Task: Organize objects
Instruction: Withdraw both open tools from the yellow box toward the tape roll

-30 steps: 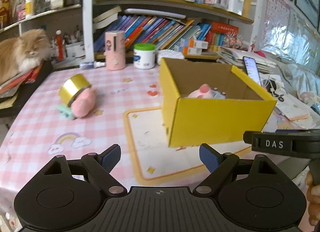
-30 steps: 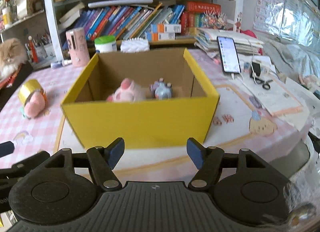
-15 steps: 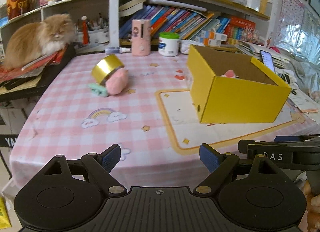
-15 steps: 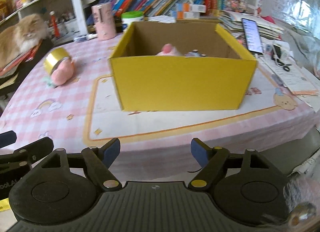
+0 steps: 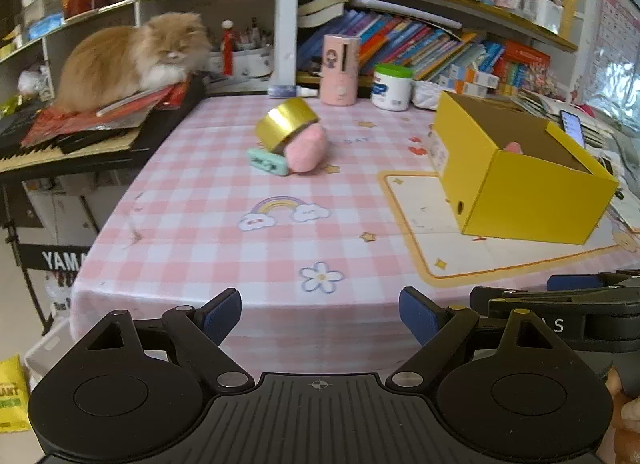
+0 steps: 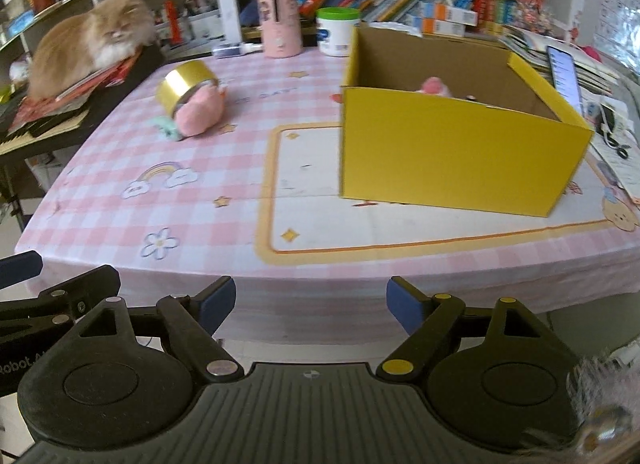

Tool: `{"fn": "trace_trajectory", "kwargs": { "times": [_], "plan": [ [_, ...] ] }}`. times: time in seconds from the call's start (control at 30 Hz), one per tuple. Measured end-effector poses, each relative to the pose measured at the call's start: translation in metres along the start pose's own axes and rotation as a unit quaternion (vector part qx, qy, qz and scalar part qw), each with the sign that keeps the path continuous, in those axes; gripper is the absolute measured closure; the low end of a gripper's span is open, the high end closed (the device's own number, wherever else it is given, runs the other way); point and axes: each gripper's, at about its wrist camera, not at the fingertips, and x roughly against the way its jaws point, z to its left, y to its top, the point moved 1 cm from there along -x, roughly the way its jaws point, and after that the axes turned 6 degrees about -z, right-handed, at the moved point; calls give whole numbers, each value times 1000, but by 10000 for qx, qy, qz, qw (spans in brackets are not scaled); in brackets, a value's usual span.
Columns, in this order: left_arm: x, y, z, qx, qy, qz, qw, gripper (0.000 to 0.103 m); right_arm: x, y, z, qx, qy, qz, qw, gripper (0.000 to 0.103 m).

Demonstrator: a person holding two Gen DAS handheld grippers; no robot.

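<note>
Both claws are held off the near edge of the table [image 5: 192, 224], and neither is clenched on anything: the left gripper [image 5: 320, 316] is spread wide with nothing between its blue pads, and the right gripper [image 6: 310, 306] is likewise released and empty. The things left to be tidied are gathered in one cluster: a gold tape roll [image 5: 286, 124] is tilted and leaned on a pink plush toy [image 5: 306, 148], with a small mint-green item [image 5: 267, 161] touching them at the front. In the left wrist view this cluster is seen just left of centre, in the upper middle of the frame, almost straight ahead of the open jaws; in the right wrist view it is pushed to the upper left, well off the axis of that claw. The yellow box [image 6: 460, 160], in which another pink toy is partly seen, fills the right of both frames and lies nearer the right claw. The left gripper is therefore judged the better placed for the cluster. The roll's axis is slanted toward the lower left, so its curved band, not its hole, is presented to the left claw.
</note>
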Motion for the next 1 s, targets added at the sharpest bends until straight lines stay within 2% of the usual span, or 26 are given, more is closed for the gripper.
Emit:
{"fn": "trace_trajectory", "kwargs": {
  "times": [0.6,1.0],
  "plan": [
    [11,0,47,271,333,-165,9989,14,-2,8,58,449,361,-95,9983,20],
    [-7,8,54,290,460,-115,9985,14,-22,18,67,523,487,-46,9974,20]
  ]
}}
